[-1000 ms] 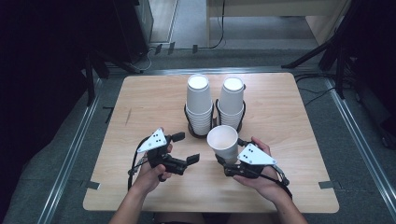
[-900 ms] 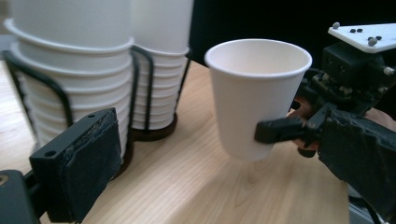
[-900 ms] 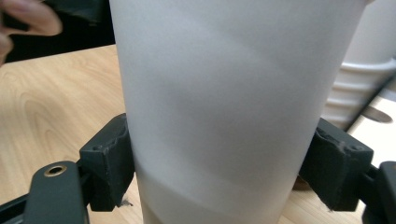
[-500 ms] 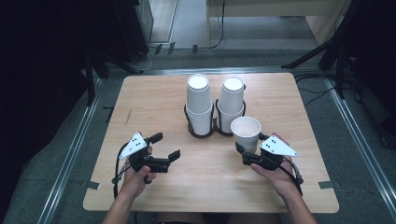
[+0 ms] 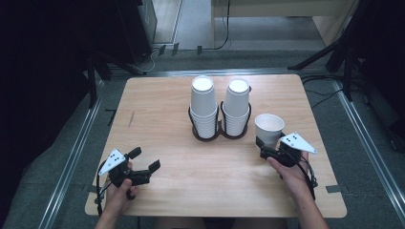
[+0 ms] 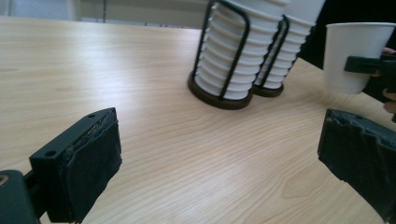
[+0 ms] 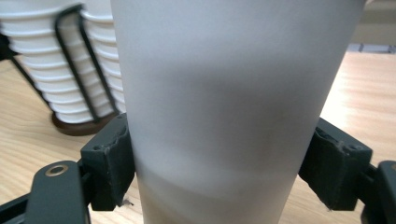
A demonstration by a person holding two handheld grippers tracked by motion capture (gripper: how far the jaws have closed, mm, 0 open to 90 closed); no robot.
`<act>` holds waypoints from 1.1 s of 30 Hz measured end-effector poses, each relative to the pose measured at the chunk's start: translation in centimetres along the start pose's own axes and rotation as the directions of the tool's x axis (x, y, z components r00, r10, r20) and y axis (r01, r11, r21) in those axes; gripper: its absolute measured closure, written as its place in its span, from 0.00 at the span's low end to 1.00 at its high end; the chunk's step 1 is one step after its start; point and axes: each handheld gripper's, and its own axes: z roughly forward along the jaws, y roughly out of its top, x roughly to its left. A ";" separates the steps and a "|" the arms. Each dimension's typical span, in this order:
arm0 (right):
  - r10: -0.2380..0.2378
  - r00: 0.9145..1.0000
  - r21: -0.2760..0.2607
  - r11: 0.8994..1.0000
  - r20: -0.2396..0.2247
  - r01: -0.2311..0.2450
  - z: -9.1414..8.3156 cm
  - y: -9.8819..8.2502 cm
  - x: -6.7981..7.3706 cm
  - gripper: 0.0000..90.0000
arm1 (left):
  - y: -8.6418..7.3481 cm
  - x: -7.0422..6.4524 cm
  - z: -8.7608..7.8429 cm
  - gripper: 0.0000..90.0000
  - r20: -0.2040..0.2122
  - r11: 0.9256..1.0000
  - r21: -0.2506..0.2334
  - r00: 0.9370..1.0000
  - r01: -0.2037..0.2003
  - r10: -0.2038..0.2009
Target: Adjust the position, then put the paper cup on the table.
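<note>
Light wooden table (image 5: 167,109), grey floor around, dark surroundings. Right claw (image 5: 265,145): clenched on a single white paper cup (image 5: 269,129), upright, mouth open, at the table's right side; jaws press both cup walls in the right gripper view. Left claw (image 5: 144,164): jaws spread wide, grasping nothing, low over the near-left table. Between and beyond them: black wire holder (image 5: 219,129) carrying two stacks of inverted white cups (image 5: 204,102), just left of the held cup.

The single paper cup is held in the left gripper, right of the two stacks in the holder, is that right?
Not quite: the right gripper holds the single paper cup, as the high view shows. It does sit right of the two stacks in the holder.
</note>
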 end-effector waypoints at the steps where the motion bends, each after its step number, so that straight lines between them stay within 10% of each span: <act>1: 0.003 1.000 0.009 1.000 0.013 -0.003 0.1 -0.1 -0.2 0.23 | 0.0 0.2 0.0 0.00 -0.003 1.000 -0.001 1.000 0.008 -0.008; 21: 0.031 0.996 0.088 0.995 0.080 -0.038 1.1 -1.2 -1.3 0.22 | -0.5 1.3 0.2 0.00 -0.029 0.998 0.016 0.998 0.061 -0.061; 33: -0.030 0.994 0.121 0.993 0.104 0.018 0.0 -1.4 -0.8 0.22 | -0.5 1.4 0.5 0.00 -0.026 0.998 0.025 0.998 0.059 -0.058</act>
